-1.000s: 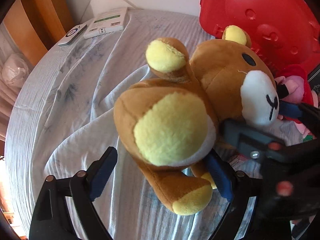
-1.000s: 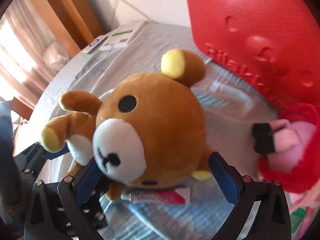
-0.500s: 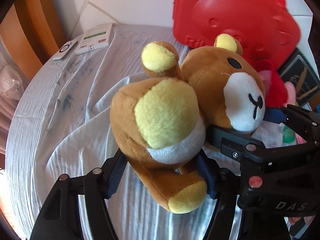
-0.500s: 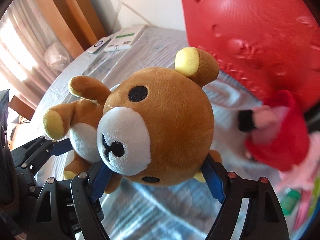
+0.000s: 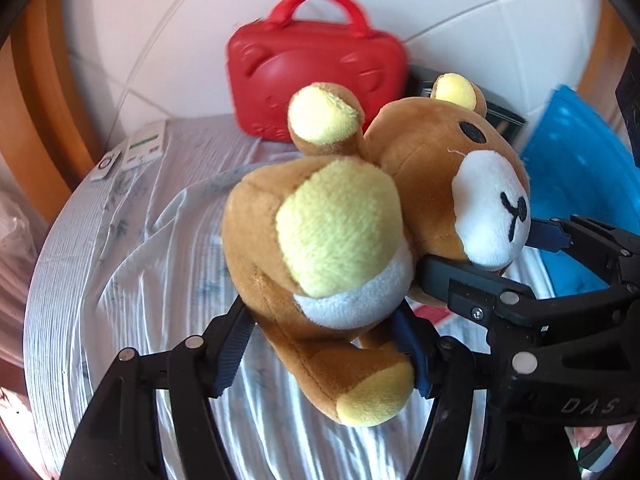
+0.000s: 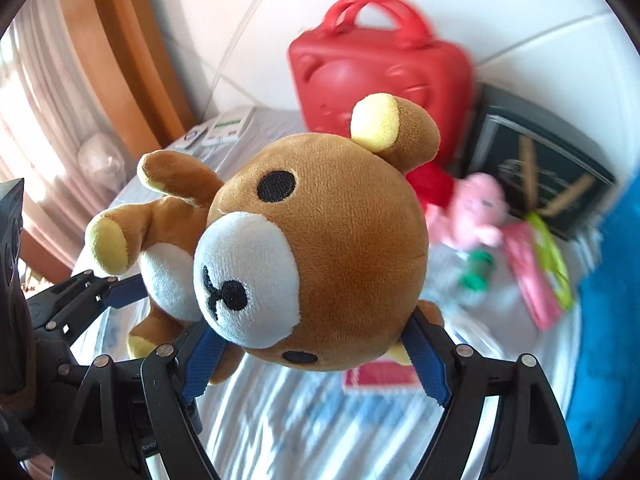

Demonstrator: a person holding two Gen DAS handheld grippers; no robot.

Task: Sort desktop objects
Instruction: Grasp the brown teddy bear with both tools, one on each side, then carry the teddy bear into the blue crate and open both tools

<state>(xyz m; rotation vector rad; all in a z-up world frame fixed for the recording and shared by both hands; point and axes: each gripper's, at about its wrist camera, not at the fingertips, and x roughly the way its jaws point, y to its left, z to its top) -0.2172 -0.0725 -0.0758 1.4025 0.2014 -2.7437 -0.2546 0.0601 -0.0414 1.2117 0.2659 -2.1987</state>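
A brown plush bear (image 5: 340,232) with yellow paw pads and a white muzzle hangs above the round, cloth-covered table (image 5: 120,280). My left gripper (image 5: 322,336) is shut on its body at the hip, blue pads pressing in from both sides. In the right wrist view my right gripper (image 6: 314,344) is shut on the bear's head (image 6: 320,248), pads squeezing under the cheeks. The right gripper (image 5: 488,256) also shows at the bear's muzzle in the left wrist view. One left finger (image 6: 124,286) appears beside the bear's belly.
A red carry case (image 5: 316,68) stands against the tiled wall at the back. A blue bin (image 5: 580,176) sits at the right. A pink plush (image 6: 476,208), dark box (image 6: 536,168), pink packet (image 6: 532,268) and green-capped bottle (image 6: 476,272) lie behind. Two remotes (image 5: 132,152) rest far left.
Both grippers closed their jaws on the bear and raised it off the cloth. The red case and table now look farther away and lower in view.
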